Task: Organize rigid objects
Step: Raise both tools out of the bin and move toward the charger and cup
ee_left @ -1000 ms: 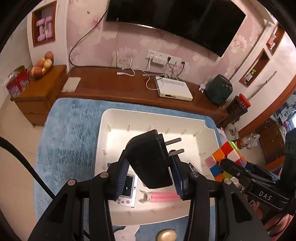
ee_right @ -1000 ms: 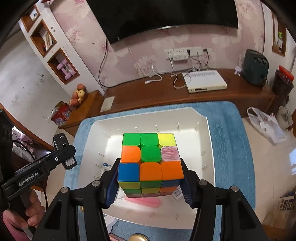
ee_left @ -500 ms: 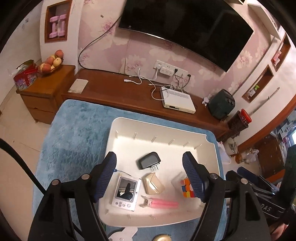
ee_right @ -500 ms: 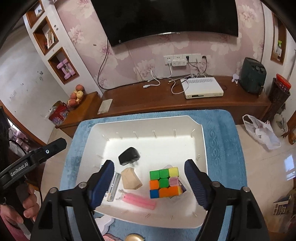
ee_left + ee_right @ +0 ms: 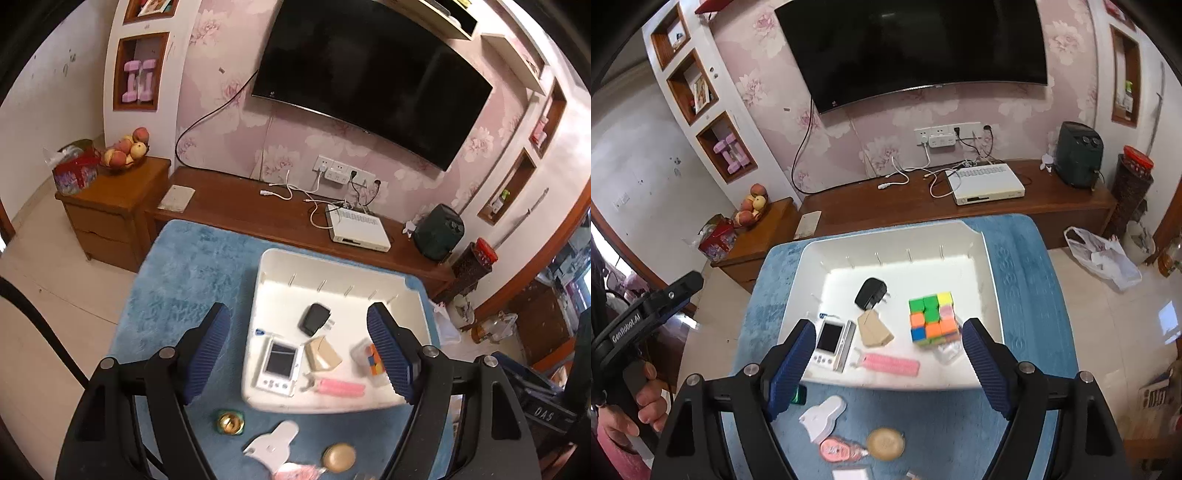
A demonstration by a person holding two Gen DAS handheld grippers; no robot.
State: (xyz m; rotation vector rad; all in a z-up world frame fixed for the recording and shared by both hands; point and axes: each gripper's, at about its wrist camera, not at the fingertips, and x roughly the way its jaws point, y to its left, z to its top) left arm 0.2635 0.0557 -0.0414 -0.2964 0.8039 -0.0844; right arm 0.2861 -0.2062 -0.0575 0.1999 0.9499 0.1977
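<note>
Pink floral wallpaper and a dark wall-mounted television (image 5: 916, 48) back the scene; below runs a long wooden console (image 5: 923, 206) carrying a white set-top box (image 5: 984, 184). Nearer the cameras lies a blue mat (image 5: 1015, 280) bearing a white tray (image 5: 991, 280).

Tray contents, right wrist view: black plug adapter (image 5: 870, 293) about the middle; multicoloured puzzle cube (image 5: 932, 319) toward the right wall, resting against a clear plastic piece; tan wedge-shaped block (image 5: 873, 329) beside the adapter on its near side; white handheld device with a screen (image 5: 832, 345) at the near left corner; pink ribbed clip (image 5: 888, 363) along the near wall.

On the mat outside the tray's near edge: white flat piece (image 5: 823, 413), round gold-coloured disc (image 5: 885, 443), pink item (image 5: 838, 448). The left wrist view adds a small brass-coloured object (image 5: 229, 422).

Left gripper (image 5: 299, 356): jaws spread wide and opening, nothing between the pads, held above the tray's near left part.

Right gripper (image 5: 889, 365): jaws spread wide, nothing gripped, held above the tray's near edge. The cube sits free in the tray.

A hand (image 5: 626, 410) grips the left gripper's handle at the left margin of the right wrist view.
</note>
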